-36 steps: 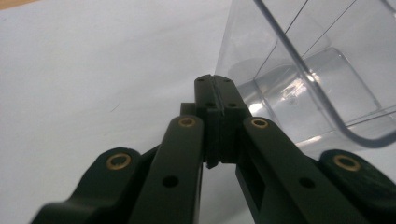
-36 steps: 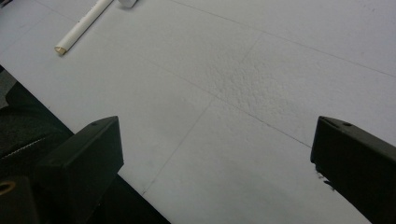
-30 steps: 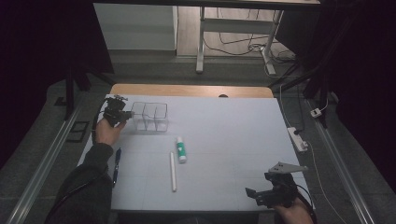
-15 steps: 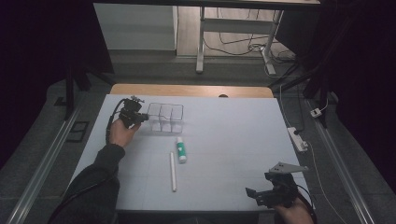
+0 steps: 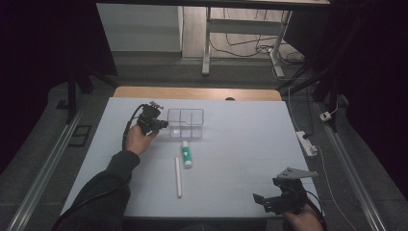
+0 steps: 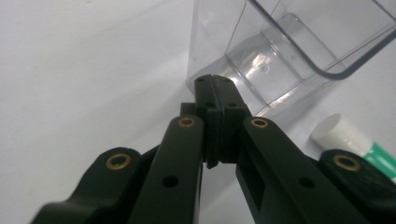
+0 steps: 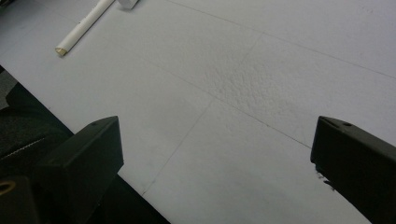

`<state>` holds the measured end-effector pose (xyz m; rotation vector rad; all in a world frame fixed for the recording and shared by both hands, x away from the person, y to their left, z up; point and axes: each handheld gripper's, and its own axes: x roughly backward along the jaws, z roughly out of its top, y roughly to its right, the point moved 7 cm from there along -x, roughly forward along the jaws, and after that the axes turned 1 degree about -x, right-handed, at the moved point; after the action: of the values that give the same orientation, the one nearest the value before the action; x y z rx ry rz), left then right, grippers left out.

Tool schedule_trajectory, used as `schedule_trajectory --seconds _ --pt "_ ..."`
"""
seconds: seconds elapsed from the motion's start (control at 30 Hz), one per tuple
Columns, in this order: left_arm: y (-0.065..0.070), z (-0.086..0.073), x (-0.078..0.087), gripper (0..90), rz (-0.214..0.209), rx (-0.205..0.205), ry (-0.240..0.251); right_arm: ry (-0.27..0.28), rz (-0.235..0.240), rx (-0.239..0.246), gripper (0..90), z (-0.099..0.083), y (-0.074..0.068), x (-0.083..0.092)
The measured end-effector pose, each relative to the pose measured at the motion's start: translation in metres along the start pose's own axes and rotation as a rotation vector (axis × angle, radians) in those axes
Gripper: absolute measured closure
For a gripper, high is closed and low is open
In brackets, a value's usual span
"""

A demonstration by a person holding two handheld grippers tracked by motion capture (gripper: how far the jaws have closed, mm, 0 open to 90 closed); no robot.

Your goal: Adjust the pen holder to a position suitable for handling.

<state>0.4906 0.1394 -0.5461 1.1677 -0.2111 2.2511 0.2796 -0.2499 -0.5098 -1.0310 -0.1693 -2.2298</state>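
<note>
— High view, near edge: right gripper (image 5: 275,201) low over bare tabletop (image 5: 240,144), fingers wide apart, empty. Parked, probably, out of the way.

— Farther on: stick (image 5: 178,176), tube (image 5: 185,154), then left gripper (image 5: 162,124), fingers pressed together, nothing between, tips against clear bin (image 5: 185,123). Nudging it, likely.

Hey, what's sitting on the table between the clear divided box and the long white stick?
In the high view, a small white-and-green tube lies between the clear box and the white stick, just in front of the box and beside the stick's far end.
</note>
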Motion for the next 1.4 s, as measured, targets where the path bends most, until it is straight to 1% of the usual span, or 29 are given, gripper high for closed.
schedule_trajectory --seconds 0.27,0.57,0.63,0.7,0.77,0.83,0.9,1.0,1.13,1.17,1.23,1.33,1.4 --pt "0.017 0.013 -0.012 89.2 -0.013 -0.013 0.012 0.0 -0.001 -0.001 2.0 0.0 0.0 0.0" --pt "0.029 0.019 -0.022 89.1 -0.036 -0.031 0.01 -0.001 -0.004 -0.002 2.0 0.0 0.001 0.0" --pt "0.031 0.021 -0.025 89.2 -0.03 -0.044 0.005 -0.001 -0.005 -0.003 2.0 0.0 0.001 0.0" --pt "0.031 0.022 -0.026 89.1 -0.03 -0.047 0.004 -0.001 -0.005 -0.003 2.0 0.0 0.001 0.0" --pt "0.031 0.022 -0.024 89.0 -0.038 -0.048 0.011 0.0 -0.005 -0.004 2.0 0.0 0.001 0.0" --pt "0.03 0.021 -0.019 87.2 -0.024 -0.057 0.013 0.004 0.0 -0.009 2.0 0.0 0.0 0.001" --pt "0.028 0.02 -0.015 83.2 -0.016 -0.066 0.015 0.006 -0.001 -0.008 2.0 0.0 0.001 0.001" --pt "0.026 0.018 -0.005 75.2 -0.016 -0.063 0.027 0.008 0.0 -0.008 2.0 0.0 0.001 0.001" --pt "0.026 0.016 0.009 59.6 -0.024 -0.063 0.058 0.009 0.0 -0.007 2.0 0.0 0.001 0.001" --pt "0.026 0.015 0.014 56.0 -0.036 -0.061 0.07 0.009 0.0 -0.007 2.0 0.0 0.001 0.001" --pt "0.029 0.014 0.021 47.2 -0.062 -0.061 0.074 0.008 0.001 -0.007 2.0 0.0 0.001 0.001" --pt "0.032 0.011 0.03 36.1 -0.058 -0.091 0.08 0.01 0.003 -0.009 2.0 0.0 0.001 0.002" --pt "0.033 0.008 0.037 30.0 -0.065 -0.094 0.087 0.013 0.004 -0.01 2.0 0.0 0.001 0.002"
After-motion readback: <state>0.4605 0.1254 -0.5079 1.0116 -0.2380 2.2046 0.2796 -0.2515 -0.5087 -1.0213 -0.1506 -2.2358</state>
